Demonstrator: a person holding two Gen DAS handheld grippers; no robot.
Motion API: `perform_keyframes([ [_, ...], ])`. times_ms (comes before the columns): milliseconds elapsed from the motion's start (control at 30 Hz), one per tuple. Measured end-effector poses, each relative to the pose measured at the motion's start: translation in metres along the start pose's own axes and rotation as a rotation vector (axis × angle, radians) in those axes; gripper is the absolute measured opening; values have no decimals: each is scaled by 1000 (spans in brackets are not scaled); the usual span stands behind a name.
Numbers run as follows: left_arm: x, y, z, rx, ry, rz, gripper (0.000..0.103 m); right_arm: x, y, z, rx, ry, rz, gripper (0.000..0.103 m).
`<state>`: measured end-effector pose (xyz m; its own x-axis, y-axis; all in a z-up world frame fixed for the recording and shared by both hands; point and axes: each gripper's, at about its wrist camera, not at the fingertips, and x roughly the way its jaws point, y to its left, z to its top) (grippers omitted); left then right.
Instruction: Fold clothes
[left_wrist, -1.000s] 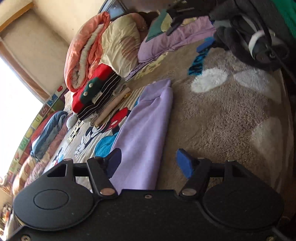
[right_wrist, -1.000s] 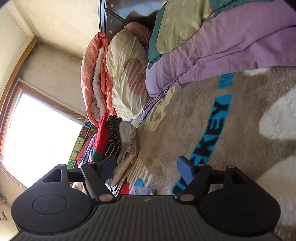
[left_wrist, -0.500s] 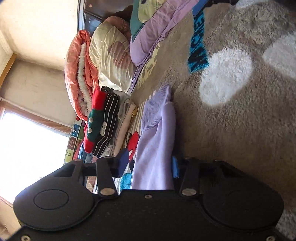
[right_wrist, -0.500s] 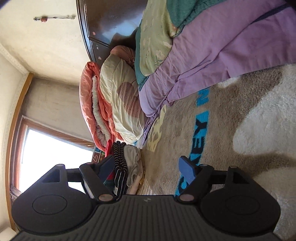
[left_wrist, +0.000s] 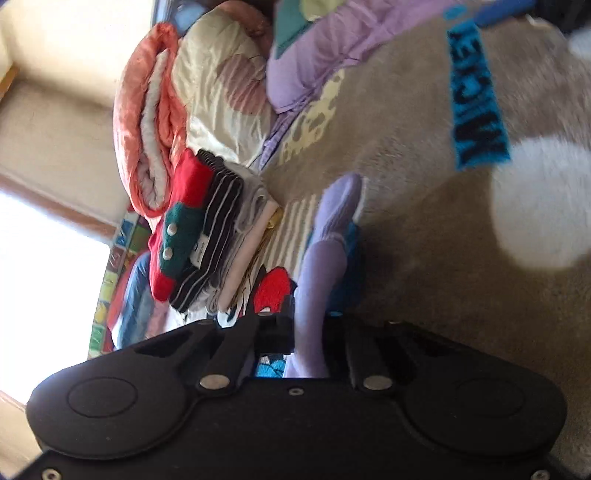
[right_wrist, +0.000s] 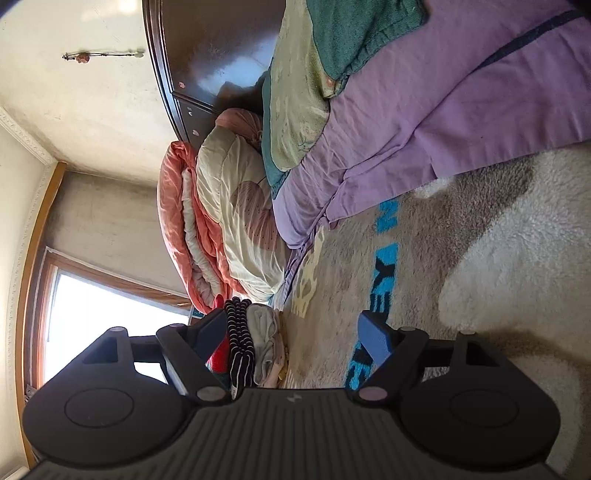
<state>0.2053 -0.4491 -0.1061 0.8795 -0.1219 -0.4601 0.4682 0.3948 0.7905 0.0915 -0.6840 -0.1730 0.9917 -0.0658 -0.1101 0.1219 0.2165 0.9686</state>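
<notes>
One lilac garment pinched between left jaws.

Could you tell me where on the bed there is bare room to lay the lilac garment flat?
The grey blanket is bare between the lilac garment and the blue lettering. It is crowded toward the window: the folded stack sits beside the rolled quilts. The left gripper grips the garment.

Lilac garment's gripped end hidden
</notes>
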Motion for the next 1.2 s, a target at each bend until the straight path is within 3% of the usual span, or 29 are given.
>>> perform_keyframes([
  [200,-38,121,-37,-408,-51,-120,5,5,23,-18,-108,87,76,89],
  [333,-62,188,-78,-586,-75,-120,5,7,44,-36,-205,150,128,89],
  [500,-82,244,-124,-721,-63,-77,5,1,96,-96,-433,297,274,89],
  [633,-100,271,-157,-805,-61,-62,5,-9,143,-178,-630,452,381,89],
  [733,-112,278,-176,-832,-62,-52,5,-20,167,-250,-819,582,371,89],
  [800,-122,282,-190,-853,-69,-51,5,-39,182,-305,-1038,630,376,89],
  [933,-140,291,-219,-894,-91,-53,5,-75,191,-384,-1391,640,334,79],
  [967,-144,293,-226,-905,-94,-52,5,-80,189,-394,-1436,637,320,76],
  [1033,-151,298,-239,-926,-100,-48,5,-86,183,-407,-1490,630,257,59],
  [1200,-160,305,-270,-959,-97,-40,5,-90,166,-417,-1527,613,151,57],
])
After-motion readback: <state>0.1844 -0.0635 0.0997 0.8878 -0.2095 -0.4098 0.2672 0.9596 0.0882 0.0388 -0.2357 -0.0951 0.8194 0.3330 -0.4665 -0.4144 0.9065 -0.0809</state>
